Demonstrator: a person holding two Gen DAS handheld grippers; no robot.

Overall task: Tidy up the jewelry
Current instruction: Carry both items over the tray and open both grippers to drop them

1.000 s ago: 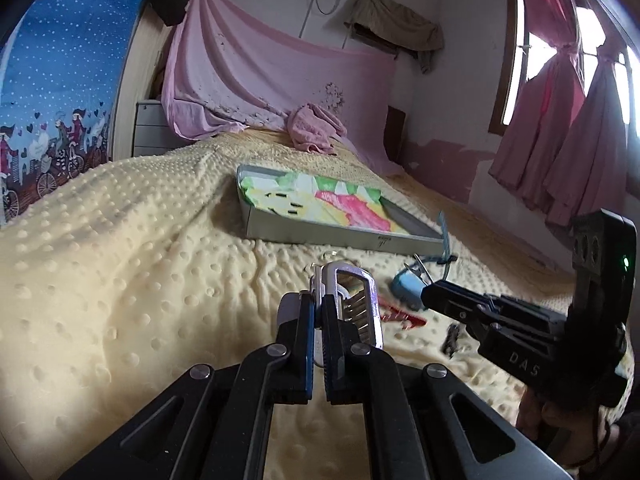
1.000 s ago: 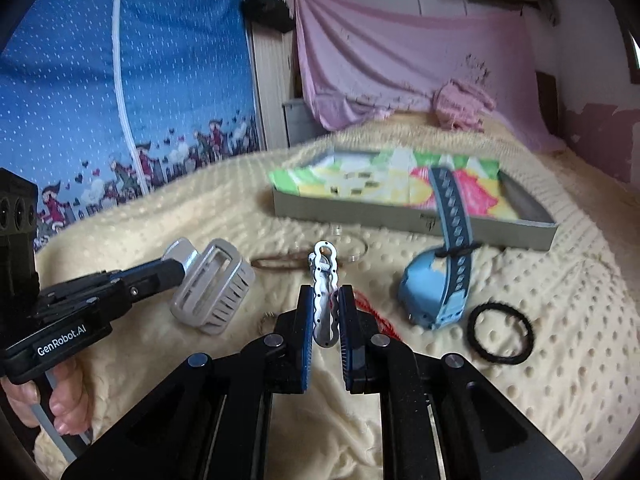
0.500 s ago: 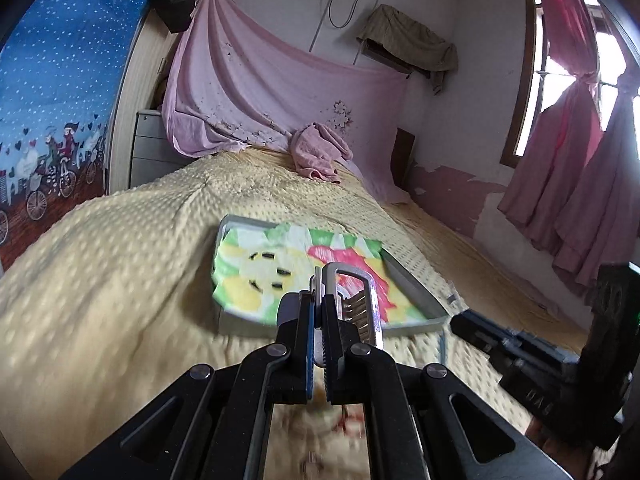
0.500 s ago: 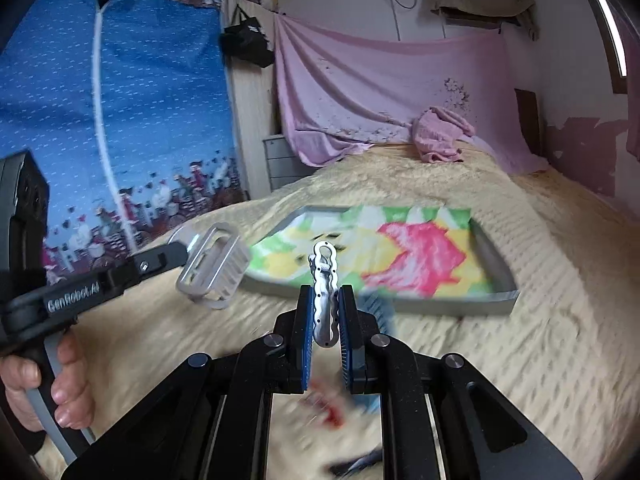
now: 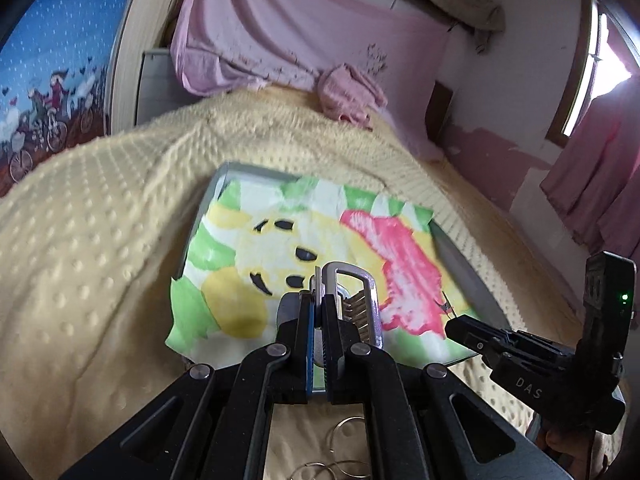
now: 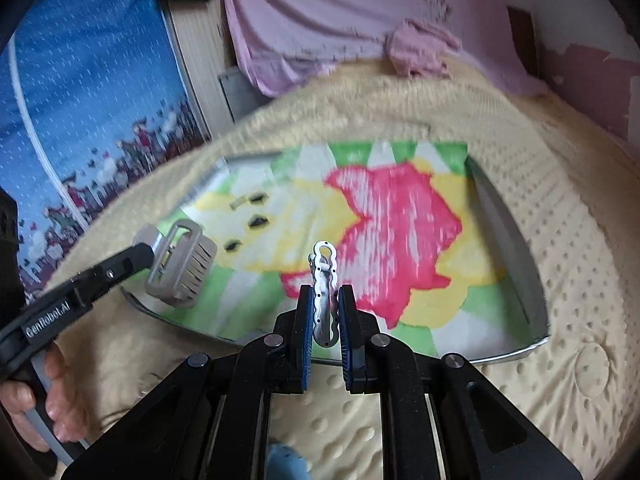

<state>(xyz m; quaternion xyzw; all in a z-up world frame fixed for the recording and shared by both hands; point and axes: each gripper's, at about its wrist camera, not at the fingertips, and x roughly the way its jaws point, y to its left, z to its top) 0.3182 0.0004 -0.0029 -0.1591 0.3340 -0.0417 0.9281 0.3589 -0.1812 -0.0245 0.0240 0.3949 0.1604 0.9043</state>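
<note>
In the left wrist view, our left gripper (image 5: 316, 312) has its jaws clamped on a silver metal buckle (image 5: 352, 300), a rectangular frame with a ridged, comb-like inner part, which stands up from between the pads above the near part of a shallow grey tray (image 5: 468, 276). The tray lies on a bed with a dotted yellow blanket (image 5: 88, 248) and is lined with a cloth (image 5: 288, 248) printed in green, yellow and pink. At the right the right gripper (image 5: 454, 325) reaches in over the tray's near right corner. Some thin metal rings (image 5: 344, 436) lie on the blanket below our jaws. In the right wrist view, our right gripper (image 6: 325, 320) has its jaws clamped on a slim wavy silver clip (image 6: 325, 280) that points up over the tray's (image 6: 508, 240) near edge, with the pink patch of the cloth (image 6: 400, 220) behind it. At the left, the left gripper (image 6: 146, 254) holds the buckle (image 6: 180, 264) over the tray's near left corner, and a hand (image 6: 52, 396) grips its handle. A blue object at the bottom edge is too cut off to identify.
</note>
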